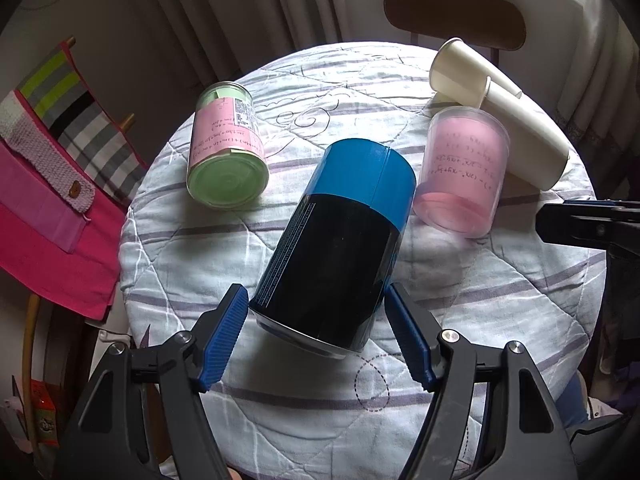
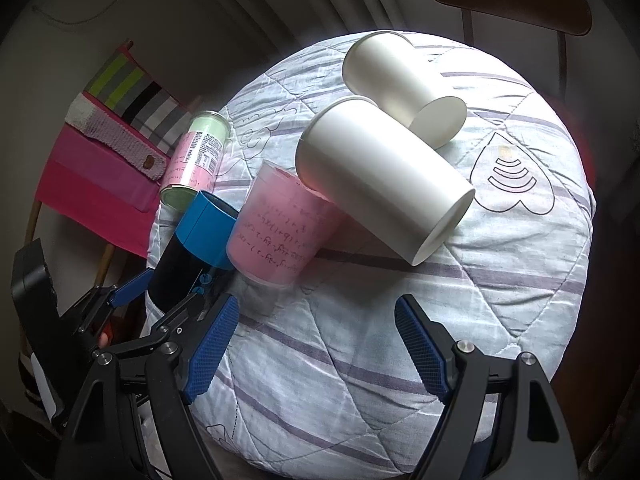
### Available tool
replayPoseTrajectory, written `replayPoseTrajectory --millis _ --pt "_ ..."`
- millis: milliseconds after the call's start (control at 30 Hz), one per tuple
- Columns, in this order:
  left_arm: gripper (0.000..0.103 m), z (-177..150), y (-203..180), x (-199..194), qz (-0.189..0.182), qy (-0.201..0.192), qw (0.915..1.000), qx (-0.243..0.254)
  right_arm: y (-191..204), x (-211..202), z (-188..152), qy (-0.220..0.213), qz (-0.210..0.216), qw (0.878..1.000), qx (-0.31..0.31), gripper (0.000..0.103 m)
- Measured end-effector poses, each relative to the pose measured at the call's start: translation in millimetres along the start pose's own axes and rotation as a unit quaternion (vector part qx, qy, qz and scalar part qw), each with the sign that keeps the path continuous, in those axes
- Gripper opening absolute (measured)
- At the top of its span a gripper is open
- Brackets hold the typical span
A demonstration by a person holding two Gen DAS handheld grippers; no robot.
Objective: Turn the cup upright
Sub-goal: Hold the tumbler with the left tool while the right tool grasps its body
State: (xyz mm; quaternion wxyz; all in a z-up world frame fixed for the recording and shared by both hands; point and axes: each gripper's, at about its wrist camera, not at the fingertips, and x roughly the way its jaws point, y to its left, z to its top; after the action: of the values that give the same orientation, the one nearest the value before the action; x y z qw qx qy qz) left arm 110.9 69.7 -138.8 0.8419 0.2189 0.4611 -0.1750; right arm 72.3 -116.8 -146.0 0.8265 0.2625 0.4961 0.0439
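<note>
A black cup with a blue band (image 1: 340,240) lies on its side on the quilted round table (image 1: 500,300), its base toward me. My left gripper (image 1: 314,312) is open, its blue pads on either side of the cup's base without pressing it. The cup also shows in the right wrist view (image 2: 192,248), with the left gripper (image 2: 160,296) around its lower end. My right gripper (image 2: 316,328) is open and empty above the table's near part. It shows at the right edge of the left wrist view (image 1: 580,228).
A green-and-pink can (image 1: 228,148) lies at the left. A clear pink cup (image 1: 464,172) lies to the right of the black cup. Two white paper cups (image 2: 384,176) (image 2: 400,84) lie at the far right. Pink and striped cloths (image 1: 52,184) hang left of the table. A chair (image 1: 456,12) stands behind.
</note>
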Motion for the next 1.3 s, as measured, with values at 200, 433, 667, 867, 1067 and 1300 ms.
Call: replayPoseTrajectory --millis 200,433,667,867,1067,1300 --pt "0.072 -13 -6 -8 0.005 0.003 0.9999 -0.012 1 7 -1 0.009 -0.010 1.000 -0.008 0.082" --pt "0.072 -29 -5 -18 -0.003 0.004 0.9986 -0.052 5 11 -3 0.010 -0.020 1.000 -0.018 0.082" --pt "0.077 -39 2 -20 -0.006 0.003 0.9967 -0.081 11 10 -6 0.014 -0.013 1.000 -0.018 0.082" --pt "0.087 -55 13 -30 -0.004 0.001 0.9951 -0.099 30 12 -12 0.037 0.042 0.998 -0.002 0.082" --pt "0.087 -64 21 -36 -0.009 -0.009 0.9946 -0.103 47 33 -15 0.069 0.107 0.990 0.067 0.082" --pt "0.088 -64 25 -37 -0.014 -0.017 0.9951 -0.096 57 59 -7 0.064 0.113 0.982 0.138 0.082"
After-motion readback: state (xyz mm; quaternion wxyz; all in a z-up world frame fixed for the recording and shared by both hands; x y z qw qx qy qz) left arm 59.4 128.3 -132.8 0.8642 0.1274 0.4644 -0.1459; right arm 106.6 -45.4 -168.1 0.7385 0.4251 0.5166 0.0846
